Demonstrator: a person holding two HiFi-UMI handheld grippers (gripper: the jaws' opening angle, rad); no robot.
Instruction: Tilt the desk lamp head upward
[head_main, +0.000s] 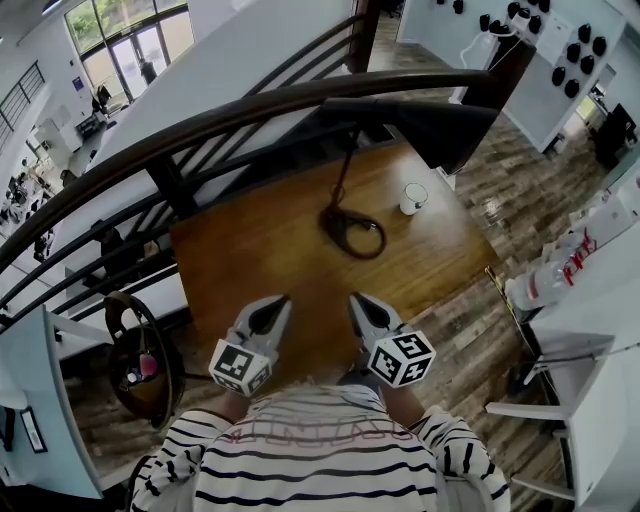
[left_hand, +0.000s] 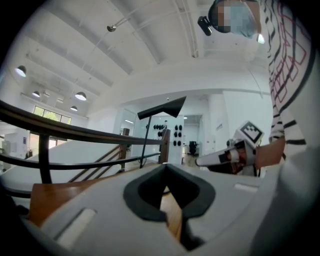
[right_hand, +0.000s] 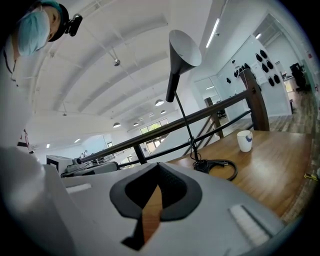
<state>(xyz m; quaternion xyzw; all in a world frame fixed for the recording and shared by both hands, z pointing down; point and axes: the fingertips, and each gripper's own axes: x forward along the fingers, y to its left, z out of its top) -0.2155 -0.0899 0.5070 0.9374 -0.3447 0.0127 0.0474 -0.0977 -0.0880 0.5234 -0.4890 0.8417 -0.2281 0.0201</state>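
Desk lamp head (head_main: 420, 128): one black cone, high over the far edge of the surface (head_main: 250, 270). Its wide mouth points to the right of the head view. Its long axis is roughly level, and the narrow end joins the stem (head_main: 343, 170). The stem is thin and near upright, and runs down to the base (head_main: 352, 232), where a cord lies looped. The right gripper view shows the cone's pale inside, so the mouth probably faces that side and somewhat down.

The head lies ahead of and well above both grippers, well apart from them, with no contact. The right gripper (head_main: 362, 305) looks nearer the mouth end, the left gripper (head_main: 273, 306) nearer the stem side. Both are low at the near edge, pointing across the surface. Fingers (right_hand: 122, 197) are clenched on both, with nothing between them.

Judgement: tilting calls for a reach forward and up, coming under the wide end.

Count: one lamp. One cup (head_main: 413, 197), right of the base and apart from it. Two grippers. One railing (head_main: 200, 125) behind the surface.
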